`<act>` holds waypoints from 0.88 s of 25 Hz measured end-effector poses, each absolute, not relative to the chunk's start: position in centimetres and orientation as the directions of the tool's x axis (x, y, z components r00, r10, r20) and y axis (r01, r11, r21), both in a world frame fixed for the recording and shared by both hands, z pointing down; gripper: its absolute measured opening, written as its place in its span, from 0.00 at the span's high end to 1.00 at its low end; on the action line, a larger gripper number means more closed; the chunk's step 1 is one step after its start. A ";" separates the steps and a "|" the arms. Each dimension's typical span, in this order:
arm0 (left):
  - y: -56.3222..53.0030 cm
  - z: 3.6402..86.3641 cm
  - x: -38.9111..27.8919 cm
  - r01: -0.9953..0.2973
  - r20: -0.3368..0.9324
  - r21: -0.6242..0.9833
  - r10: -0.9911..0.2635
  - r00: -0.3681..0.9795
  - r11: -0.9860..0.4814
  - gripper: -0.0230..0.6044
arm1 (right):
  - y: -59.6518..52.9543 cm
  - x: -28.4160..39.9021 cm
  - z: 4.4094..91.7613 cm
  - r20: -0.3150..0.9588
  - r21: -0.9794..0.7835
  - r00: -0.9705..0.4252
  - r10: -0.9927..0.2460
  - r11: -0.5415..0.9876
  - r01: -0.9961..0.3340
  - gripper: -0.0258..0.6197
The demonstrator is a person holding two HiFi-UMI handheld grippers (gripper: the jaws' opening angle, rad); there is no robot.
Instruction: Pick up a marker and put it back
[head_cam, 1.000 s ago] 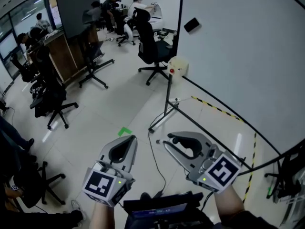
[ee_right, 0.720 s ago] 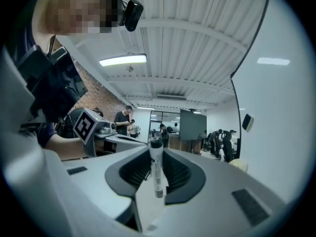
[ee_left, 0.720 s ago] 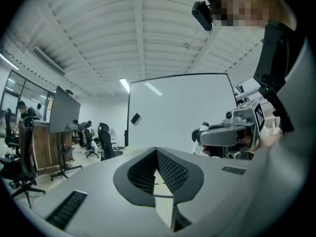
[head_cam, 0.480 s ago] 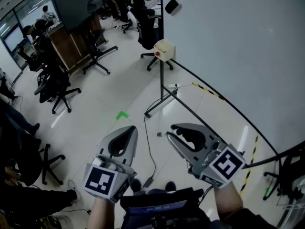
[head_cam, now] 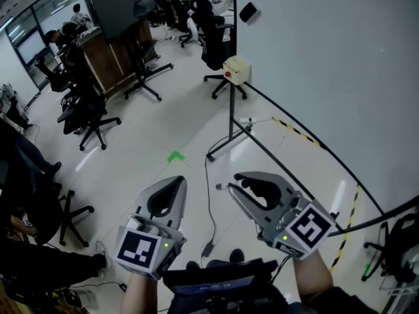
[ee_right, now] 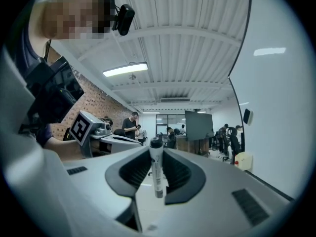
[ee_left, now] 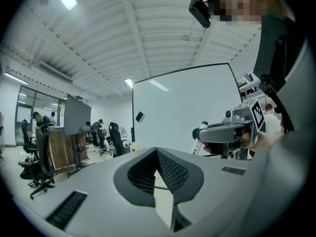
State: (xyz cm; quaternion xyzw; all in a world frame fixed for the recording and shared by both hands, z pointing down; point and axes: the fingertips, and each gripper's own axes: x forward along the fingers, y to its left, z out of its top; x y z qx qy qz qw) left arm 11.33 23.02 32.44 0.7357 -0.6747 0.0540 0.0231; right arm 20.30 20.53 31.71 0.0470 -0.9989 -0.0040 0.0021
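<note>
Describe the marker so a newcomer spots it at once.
Near the big whiteboard, find the right gripper. The marker stands clamped between its jaws: a slim white printed barrel with a dark cap, whereas the left gripper is shut on nothing.

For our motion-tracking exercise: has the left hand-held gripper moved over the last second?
Yes. In the head view the left hand-held gripper has drawn back from the green floor mark, which its tip nearly touched before.

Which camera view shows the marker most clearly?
The right gripper view: the marker stands upright and whole between the right gripper's fingers, which clamp it. The head view shows only its end beyond the fingers; the left gripper view shows a small white part.
</note>
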 end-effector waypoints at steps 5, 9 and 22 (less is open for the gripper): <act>27.6 32.6 8.5 -0.992 0.082 -0.020 -0.989 0.124 -0.126 0.97 | 25.0 16.3 31.6 0.012 0.039 -0.996 -0.088 0.995 -0.088 0.81; 31.8 33.3 5.4 -0.987 0.064 0.021 -0.985 0.161 -0.160 0.97 | 29.5 13.0 32.1 0.038 0.064 -0.995 -0.090 0.994 -0.087 0.81; 33.5 33.9 5.5 -0.931 0.051 0.072 -0.931 0.362 -0.358 0.97 | 32.8 14.0 33.1 0.100 0.057 -0.953 -0.286 0.958 -0.282 0.81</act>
